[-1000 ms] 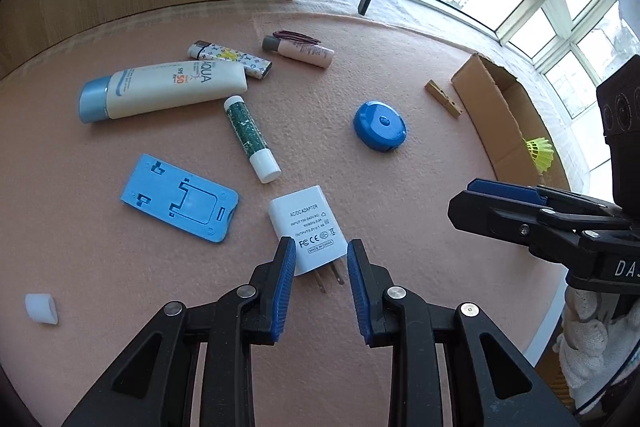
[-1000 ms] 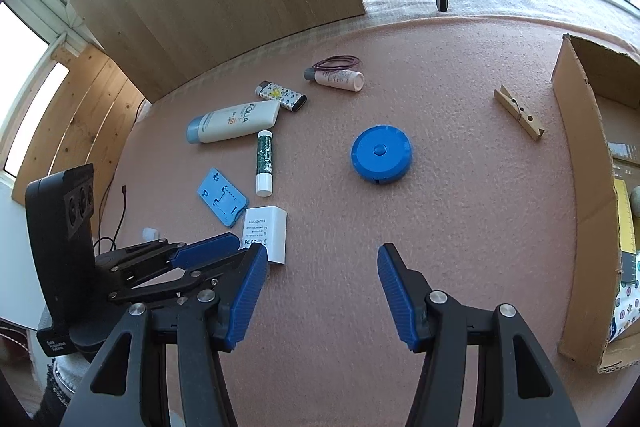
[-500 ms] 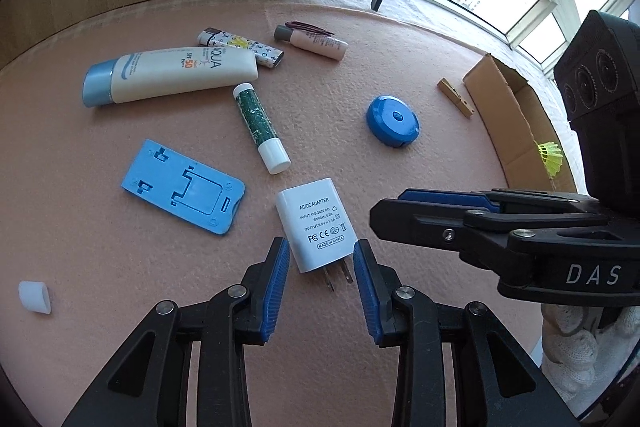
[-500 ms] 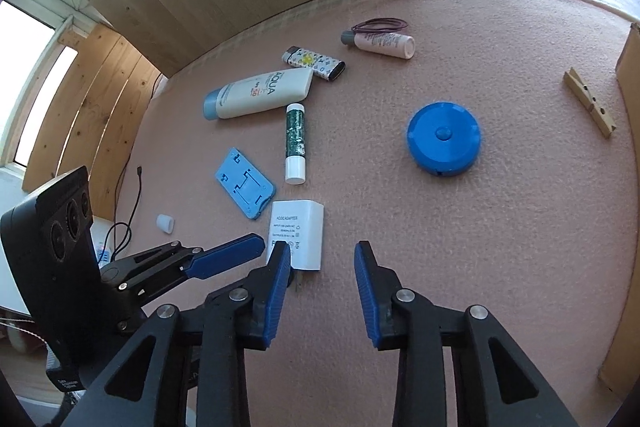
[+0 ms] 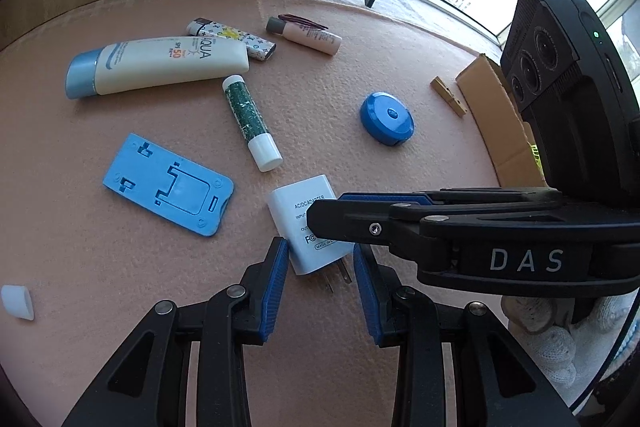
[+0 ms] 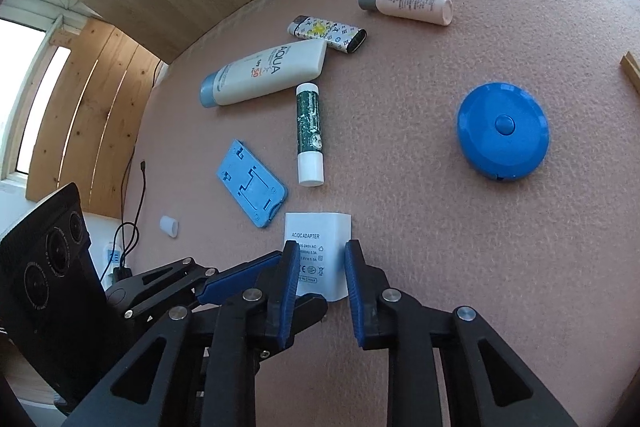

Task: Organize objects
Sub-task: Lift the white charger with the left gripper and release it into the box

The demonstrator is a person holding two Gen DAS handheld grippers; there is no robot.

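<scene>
A white AC/DC adapter [image 5: 296, 219] lies flat on the pink felt table, prongs toward me; it also shows in the right wrist view [image 6: 318, 231]. My left gripper [image 5: 320, 255] is open, its blue pads either side of the adapter's prong end. My right gripper [image 6: 322, 259] reaches in from the right above the adapter, its pads straddling the adapter's sides with a narrow gap; contact is unclear. In the left wrist view the right gripper's arm [image 5: 460, 223] hides part of the adapter.
On the felt lie a blue phone stand [image 5: 168, 189], a green glue stick [image 5: 250, 121], a sunscreen tube [image 5: 160, 65], a patterned lighter [image 5: 236, 39], a pink tube [image 5: 308, 35], a blue tape measure [image 5: 386, 117], a clothespin [image 5: 448, 95], a white cap [image 5: 16, 301]. A cardboard box [image 5: 496, 119] stands right.
My right gripper has swung left over the adapter and narrowed its jaws around it. My left gripper has edged forward to the adapter's prong end.
</scene>
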